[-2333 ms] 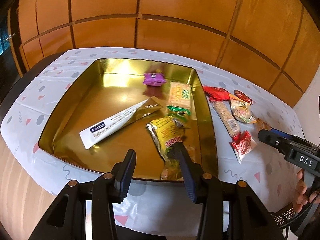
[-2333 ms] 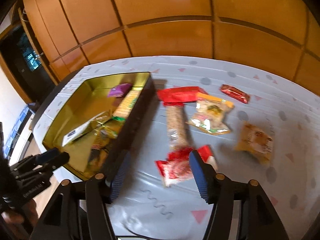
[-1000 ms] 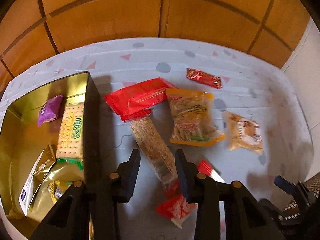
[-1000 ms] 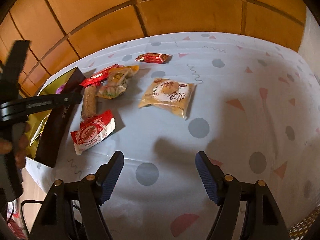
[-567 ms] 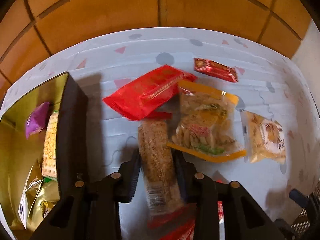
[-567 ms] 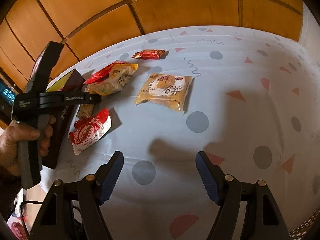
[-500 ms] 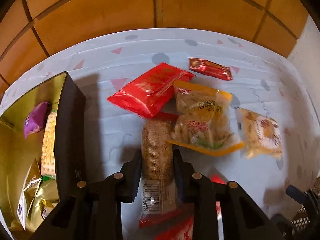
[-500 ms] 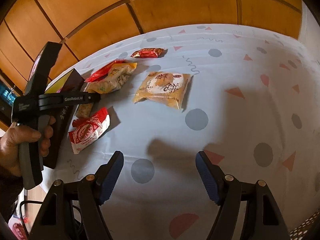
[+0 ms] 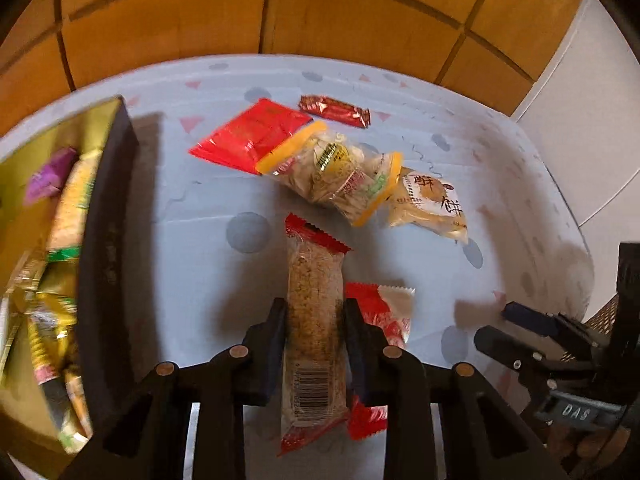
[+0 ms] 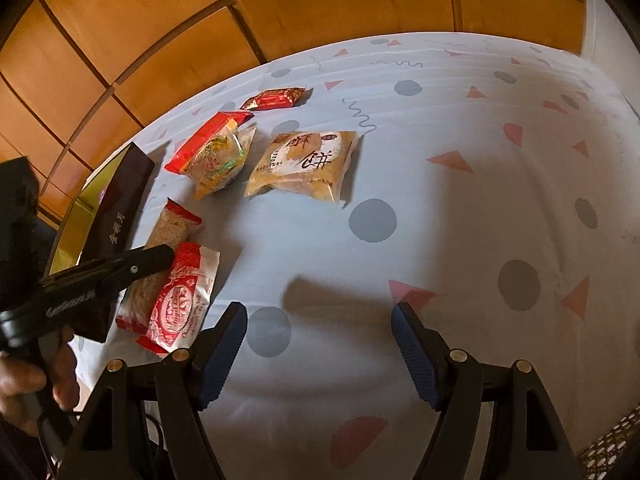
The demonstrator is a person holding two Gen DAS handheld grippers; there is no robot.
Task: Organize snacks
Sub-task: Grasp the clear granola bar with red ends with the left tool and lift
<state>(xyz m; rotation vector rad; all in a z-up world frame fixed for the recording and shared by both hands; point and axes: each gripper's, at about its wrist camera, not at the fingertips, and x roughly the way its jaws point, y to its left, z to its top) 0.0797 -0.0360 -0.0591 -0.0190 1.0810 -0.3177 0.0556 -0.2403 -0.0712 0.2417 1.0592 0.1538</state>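
Left claw (image 9: pixel 315 322) has closed since a second ago; its pads now pinch the grain bar (image 9: pixel 315 312), lengthwise between them, red crimped end pointing away. Counter (image 10: pixel 460 184) fills both views, near edge cut off. Gold tin (image 9: pixel 102 216) at counter's left edge, partly out of frame, blurred; snacks inside hard to make out. Red packet (image 9: pixel 248 134) partly under the yellow-edged bag (image 9: pixel 340 176); pastry pack (image 10: pixel 304 164) beside it; dark red bar (image 10: pixel 276 99) toward far edge. Red-white sachet (image 10: pixel 182 296) half hidden behind the grain bar in left view. Right claw (image 10: pixel 316 344) wide apart, holding nothing, above bare cloth.
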